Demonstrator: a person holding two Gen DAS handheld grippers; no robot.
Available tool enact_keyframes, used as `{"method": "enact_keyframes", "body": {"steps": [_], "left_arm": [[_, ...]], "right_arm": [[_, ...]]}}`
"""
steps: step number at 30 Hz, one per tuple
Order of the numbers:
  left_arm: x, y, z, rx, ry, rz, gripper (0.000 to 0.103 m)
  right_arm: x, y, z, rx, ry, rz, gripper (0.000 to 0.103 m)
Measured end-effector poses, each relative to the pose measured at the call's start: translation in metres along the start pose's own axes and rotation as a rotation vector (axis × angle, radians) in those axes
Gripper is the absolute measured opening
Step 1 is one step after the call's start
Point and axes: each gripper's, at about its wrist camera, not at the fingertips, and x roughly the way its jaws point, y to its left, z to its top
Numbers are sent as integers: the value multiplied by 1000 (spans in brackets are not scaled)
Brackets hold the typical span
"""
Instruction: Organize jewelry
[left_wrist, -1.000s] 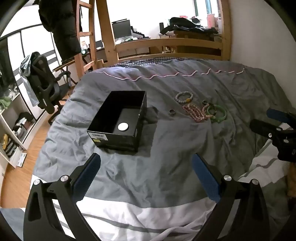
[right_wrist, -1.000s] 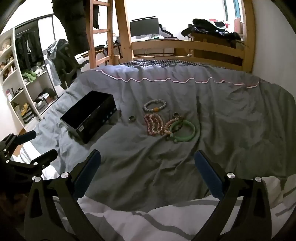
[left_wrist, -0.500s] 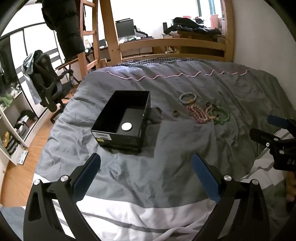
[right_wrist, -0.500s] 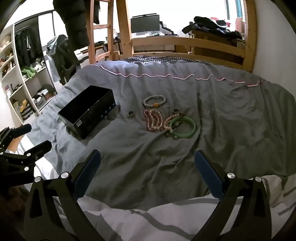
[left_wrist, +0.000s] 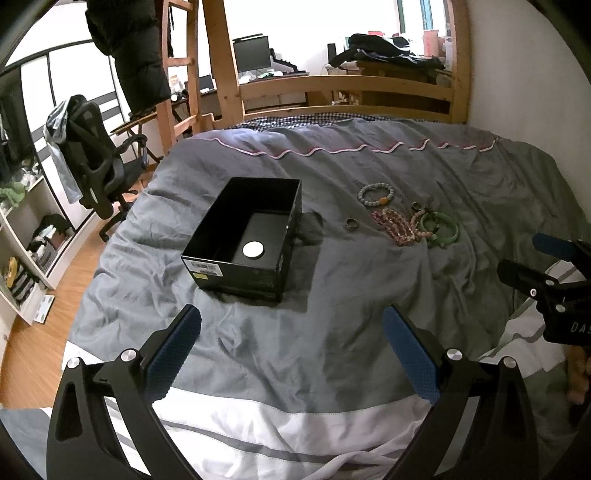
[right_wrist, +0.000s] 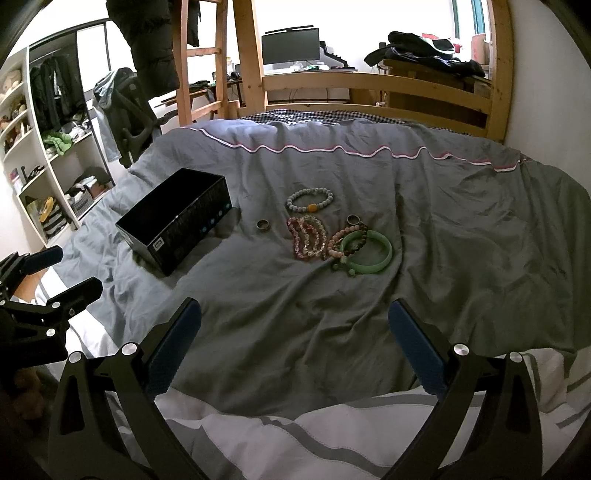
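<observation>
An open black box (left_wrist: 255, 240) sits on the grey duvet; a white disc (left_wrist: 253, 250) lies inside it. It also shows in the right wrist view (right_wrist: 177, 230). To its right lie a grey bead bracelet (right_wrist: 309, 199), a pink bead bracelet (right_wrist: 306, 237), a green bangle (right_wrist: 367, 252), a ring (right_wrist: 263, 225) and a second ring (right_wrist: 352, 220). My left gripper (left_wrist: 291, 350) is open and empty, just short of the box. My right gripper (right_wrist: 293, 347) is open and empty, short of the jewelry.
The wooden bed frame (right_wrist: 369, 83) stands at the far end. An office chair (left_wrist: 96, 162) and shelves (right_wrist: 48, 177) stand left of the bed. A wall runs along the right side. A white sheet (right_wrist: 295, 435) lies under both grippers.
Both grippers have shifted slightly, so the box and jewelry sit a little further right in the left view. Nothing on the bed has moved.
</observation>
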Motion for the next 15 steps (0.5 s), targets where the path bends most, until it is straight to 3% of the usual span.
{"method": "enact_keyframes", "body": {"steps": [15], "left_arm": [[1,1,-1,-2,1,-2,97]], "right_arm": [[0,1,0,0,0,0,100]]}}
